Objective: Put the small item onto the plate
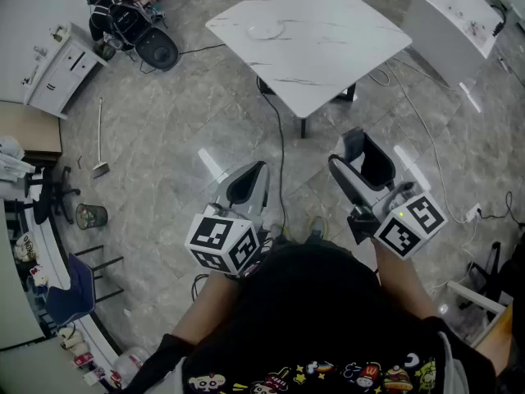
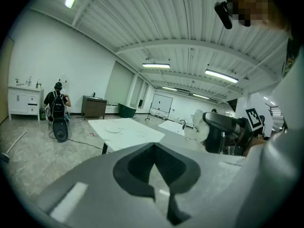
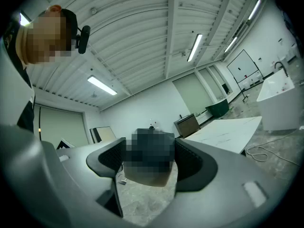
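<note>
A white marble table (image 1: 328,48) stands a few steps ahead of me, with a pale plate (image 1: 267,29) on its far left part. The left gripper view shows that plate (image 2: 114,129) as well. No small item lies on the tabletop. My left gripper (image 1: 248,179) hangs close to my body over the floor, its tips touching (image 2: 153,146) with nothing in them. My right gripper (image 1: 365,158) is level with it, its jaws standing apart (image 3: 149,163). A mosaic patch covers the gap, so what lies between them is hidden.
A black cable (image 1: 279,138) runs across the stone floor from under the table. A white sink unit (image 1: 455,11) stands at the back right. At the back left a person (image 1: 111,15) crouches beside a white cabinet (image 1: 57,68). A broom (image 1: 100,138) and bin (image 1: 90,216) are at left.
</note>
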### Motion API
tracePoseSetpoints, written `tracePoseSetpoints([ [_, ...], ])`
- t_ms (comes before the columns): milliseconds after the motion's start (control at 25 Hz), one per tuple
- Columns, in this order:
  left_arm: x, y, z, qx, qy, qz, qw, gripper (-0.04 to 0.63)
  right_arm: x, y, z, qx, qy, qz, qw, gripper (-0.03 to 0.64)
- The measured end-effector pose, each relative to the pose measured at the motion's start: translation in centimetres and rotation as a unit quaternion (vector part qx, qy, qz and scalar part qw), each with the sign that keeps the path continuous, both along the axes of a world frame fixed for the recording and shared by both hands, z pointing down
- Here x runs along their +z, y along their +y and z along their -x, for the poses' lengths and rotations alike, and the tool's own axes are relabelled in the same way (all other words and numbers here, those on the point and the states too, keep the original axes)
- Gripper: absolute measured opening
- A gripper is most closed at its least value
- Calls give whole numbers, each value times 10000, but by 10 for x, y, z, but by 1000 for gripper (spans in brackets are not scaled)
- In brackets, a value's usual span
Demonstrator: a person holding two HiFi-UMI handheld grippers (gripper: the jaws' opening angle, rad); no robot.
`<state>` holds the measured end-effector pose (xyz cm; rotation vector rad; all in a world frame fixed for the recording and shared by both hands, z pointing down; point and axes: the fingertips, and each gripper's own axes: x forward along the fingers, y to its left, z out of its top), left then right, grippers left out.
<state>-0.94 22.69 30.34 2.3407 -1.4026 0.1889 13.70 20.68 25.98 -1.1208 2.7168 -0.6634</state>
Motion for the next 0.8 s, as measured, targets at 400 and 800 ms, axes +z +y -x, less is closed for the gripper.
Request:
tracePoseSetpoints([
  [400,26,20,-19,-343,30,141,9993,0,16,-11,-15,-325,174,-193,9991,347],
  [800,10,1,-10,-154,47,-78,9998,0,21,-11,7,-294,375,-70,9988,350],
])
